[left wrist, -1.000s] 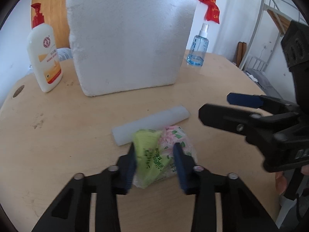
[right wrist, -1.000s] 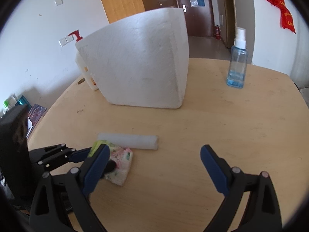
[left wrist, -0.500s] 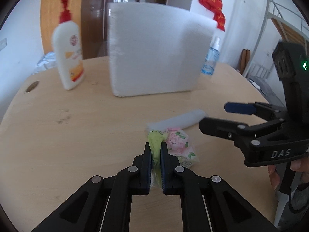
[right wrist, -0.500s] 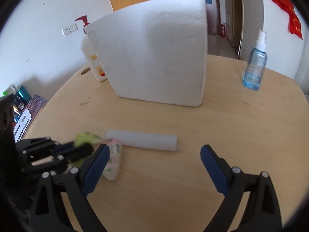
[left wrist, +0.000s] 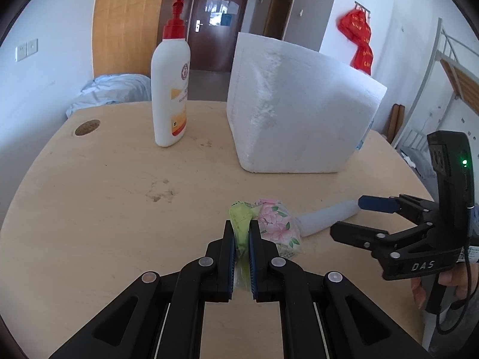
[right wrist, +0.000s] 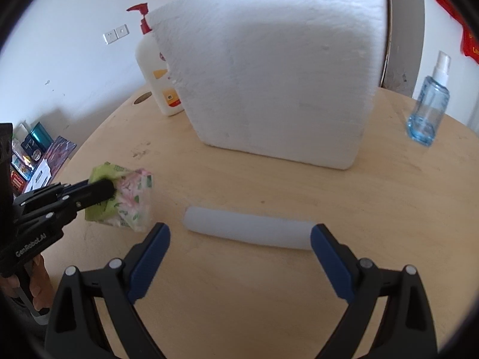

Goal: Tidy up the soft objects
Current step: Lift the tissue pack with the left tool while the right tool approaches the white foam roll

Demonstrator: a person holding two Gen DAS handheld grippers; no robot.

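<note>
My left gripper (left wrist: 242,230) is shut on the green edge of a soft tissue pack (left wrist: 277,227) printed with pink flowers, and the pack hangs just above the wooden table (left wrist: 104,209). In the right wrist view that pack (right wrist: 131,200) shows at the left, pinched by the left gripper (right wrist: 104,188). A white foam roll (right wrist: 248,232) lies on the table just ahead of my right gripper (right wrist: 239,234), which is open with a finger near each end of the roll. In the left wrist view the roll (left wrist: 326,217) lies behind the pack, beside the open right gripper (left wrist: 350,218).
A big white foam block (left wrist: 299,113) stands at the back of the table. A white pump bottle with a red top (left wrist: 170,89) is left of it. A small blue spray bottle (right wrist: 428,110) stands at the far right. A person's fingers (left wrist: 419,293) hold the right gripper's handle.
The left gripper shut on the tissue pack and carried it up and to the left, away from the foam roll. The right gripper moved closer to the roll and stayed open.
</note>
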